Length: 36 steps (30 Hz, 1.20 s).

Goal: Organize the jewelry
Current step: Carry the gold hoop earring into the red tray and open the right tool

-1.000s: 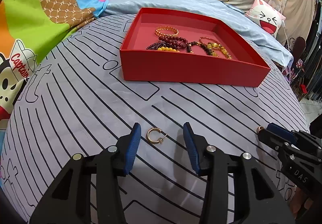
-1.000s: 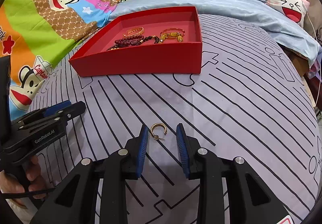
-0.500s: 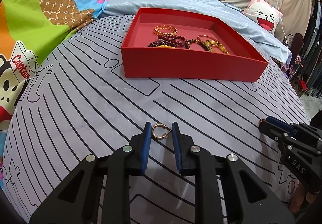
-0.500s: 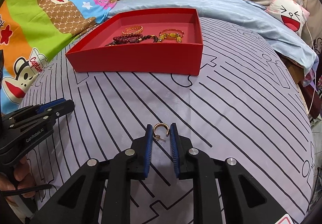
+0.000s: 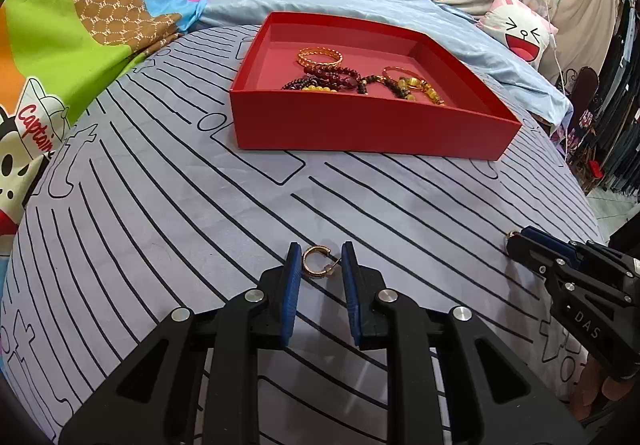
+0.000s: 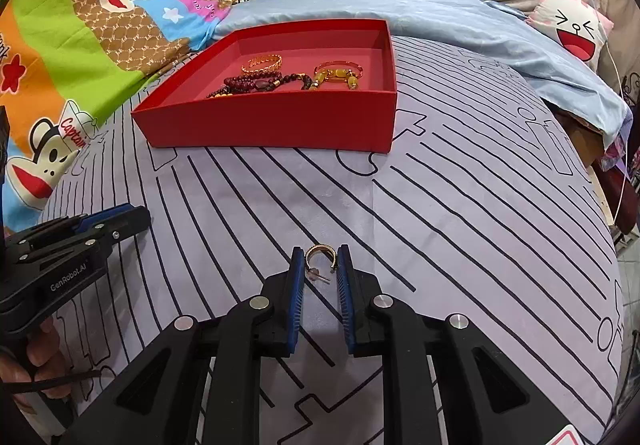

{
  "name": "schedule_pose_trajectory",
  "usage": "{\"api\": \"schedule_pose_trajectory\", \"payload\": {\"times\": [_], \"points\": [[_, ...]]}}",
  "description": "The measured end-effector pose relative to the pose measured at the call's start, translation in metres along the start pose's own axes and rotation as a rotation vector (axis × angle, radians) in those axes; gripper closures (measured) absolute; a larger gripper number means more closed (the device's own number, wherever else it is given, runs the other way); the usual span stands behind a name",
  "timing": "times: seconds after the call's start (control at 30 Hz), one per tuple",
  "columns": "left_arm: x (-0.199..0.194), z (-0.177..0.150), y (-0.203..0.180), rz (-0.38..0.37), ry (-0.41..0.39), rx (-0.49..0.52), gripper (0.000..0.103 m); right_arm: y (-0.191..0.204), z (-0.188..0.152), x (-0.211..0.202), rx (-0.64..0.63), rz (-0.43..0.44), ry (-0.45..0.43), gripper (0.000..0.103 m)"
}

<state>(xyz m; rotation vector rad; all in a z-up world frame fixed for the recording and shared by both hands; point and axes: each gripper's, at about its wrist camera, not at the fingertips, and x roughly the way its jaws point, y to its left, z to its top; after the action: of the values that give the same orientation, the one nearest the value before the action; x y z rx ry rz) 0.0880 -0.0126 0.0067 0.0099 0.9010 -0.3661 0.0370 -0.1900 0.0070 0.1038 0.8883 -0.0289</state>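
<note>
Both grippers, left (image 5: 319,260) and right (image 6: 320,259), have just been closing, each now pinching its gold earring (image 5: 316,268) (image 6: 319,258). Lift slowly and level toward the red box (image 5: 360,125) at the top of the frame, since those thin hoops could slip from the jaws.

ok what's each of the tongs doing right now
left tongs: just closed, pinching a gold hoop earring
right tongs: just closed, pinching the other hoop earring

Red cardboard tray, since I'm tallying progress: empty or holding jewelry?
Not empty: a gold bangle and dark red beaded bracelets lie inside the red cardboard tray.
</note>
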Motion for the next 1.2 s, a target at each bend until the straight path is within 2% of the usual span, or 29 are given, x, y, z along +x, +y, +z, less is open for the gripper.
{"api": "schedule_pose_trajectory", "payload": {"times": [0.3,0.47,0.7,0.93,1.2], "points": [[-0.012,0.019,-0.002,-0.030,-0.030,0.000,0.083,-0.007,0.017,-0.014,0.006,0.006,-0.053,0.087],[-0.015,0.040,-0.004,-0.050,-0.044,0.004,0.083,-0.015,0.042,-0.021,0.020,0.028,-0.094,0.087],[-0.015,0.082,-0.007,-0.048,-0.099,0.031,0.083,-0.020,0.094,-0.024,0.011,0.027,-0.177,0.087],[-0.002,0.131,-0.010,-0.051,-0.135,0.038,0.083,-0.019,0.137,-0.006,0.010,0.045,-0.201,0.087],[0.036,0.182,-0.009,-0.050,-0.122,0.029,0.083,-0.005,0.191,0.032,-0.023,0.059,-0.189,0.087]]}}
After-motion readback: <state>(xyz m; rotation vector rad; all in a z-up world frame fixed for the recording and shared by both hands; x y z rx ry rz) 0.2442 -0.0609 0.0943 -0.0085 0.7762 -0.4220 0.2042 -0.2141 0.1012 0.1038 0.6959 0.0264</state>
